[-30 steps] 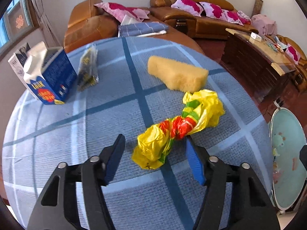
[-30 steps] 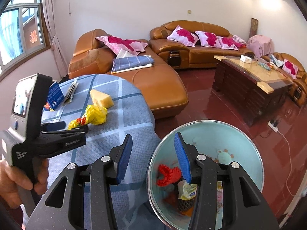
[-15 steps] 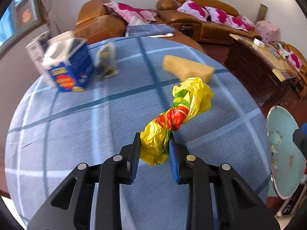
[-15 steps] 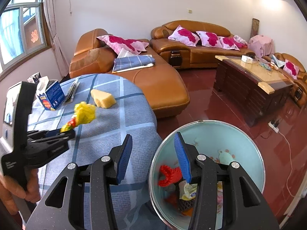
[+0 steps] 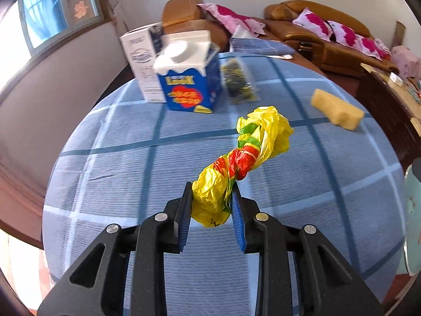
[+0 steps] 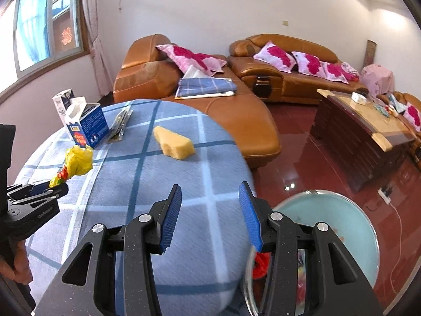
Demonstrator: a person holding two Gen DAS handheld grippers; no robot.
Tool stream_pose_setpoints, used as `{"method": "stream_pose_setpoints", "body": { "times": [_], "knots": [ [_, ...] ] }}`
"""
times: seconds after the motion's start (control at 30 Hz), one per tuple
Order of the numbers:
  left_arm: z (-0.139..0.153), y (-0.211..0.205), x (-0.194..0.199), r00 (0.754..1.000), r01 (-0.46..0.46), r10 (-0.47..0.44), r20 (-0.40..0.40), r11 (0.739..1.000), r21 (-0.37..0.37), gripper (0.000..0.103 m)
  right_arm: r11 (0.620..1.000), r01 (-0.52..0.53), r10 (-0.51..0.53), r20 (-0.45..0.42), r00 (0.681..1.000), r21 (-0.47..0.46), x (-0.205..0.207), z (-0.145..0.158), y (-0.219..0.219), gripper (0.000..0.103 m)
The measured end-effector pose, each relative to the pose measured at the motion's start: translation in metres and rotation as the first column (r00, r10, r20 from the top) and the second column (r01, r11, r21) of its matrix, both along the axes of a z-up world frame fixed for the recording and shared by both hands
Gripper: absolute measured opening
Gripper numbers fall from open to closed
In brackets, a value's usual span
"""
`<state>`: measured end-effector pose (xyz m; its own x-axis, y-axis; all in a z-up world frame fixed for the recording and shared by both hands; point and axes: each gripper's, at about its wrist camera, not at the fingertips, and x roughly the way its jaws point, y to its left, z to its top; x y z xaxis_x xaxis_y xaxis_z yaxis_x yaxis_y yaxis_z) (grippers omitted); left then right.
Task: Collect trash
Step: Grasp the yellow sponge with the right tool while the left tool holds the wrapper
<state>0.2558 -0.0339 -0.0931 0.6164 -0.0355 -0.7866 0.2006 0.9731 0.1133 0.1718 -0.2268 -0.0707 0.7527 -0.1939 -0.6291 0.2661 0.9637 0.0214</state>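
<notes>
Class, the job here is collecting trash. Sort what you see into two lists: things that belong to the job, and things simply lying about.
Part of the job:
- yellow wrapper, gripped in the left tongs
- pale green bin beside the table
- right tongs, open and empty

Lying about:
- sofa
- pink cushions
- wooden coffee table

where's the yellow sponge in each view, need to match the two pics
Left wrist view: the yellow sponge lies at upper right, near the far right edge of the blue checked tablecloth.
Right wrist view: the sponge lies left of centre, on the far part of the cloth.
Shared landmark: the blue carton stands to the left of the sponge in both views.
</notes>
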Motion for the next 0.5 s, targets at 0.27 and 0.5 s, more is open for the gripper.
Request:
{"method": "stream_pose_setpoints", "body": {
  "times": [0.27, 0.5],
  "knots": [
    [-0.008, 0.022, 0.013, 0.999, -0.039, 0.038, -0.012, 0.999, -0.018, 0.028, 0.998, -0.060, 0.060, -0.029, 0.998, -0.005, 0.044, -0.005, -0.002, 0.048],
    [-0.015, 0.037, 0.025, 0.997, -0.066, 0.064, -0.040, 0.997, -0.043, 0.028, 0.990, -0.132, 0.130, -0.064, 0.989, -0.039, 0.092, -0.011, 0.004, 0.049]
  ]
}}
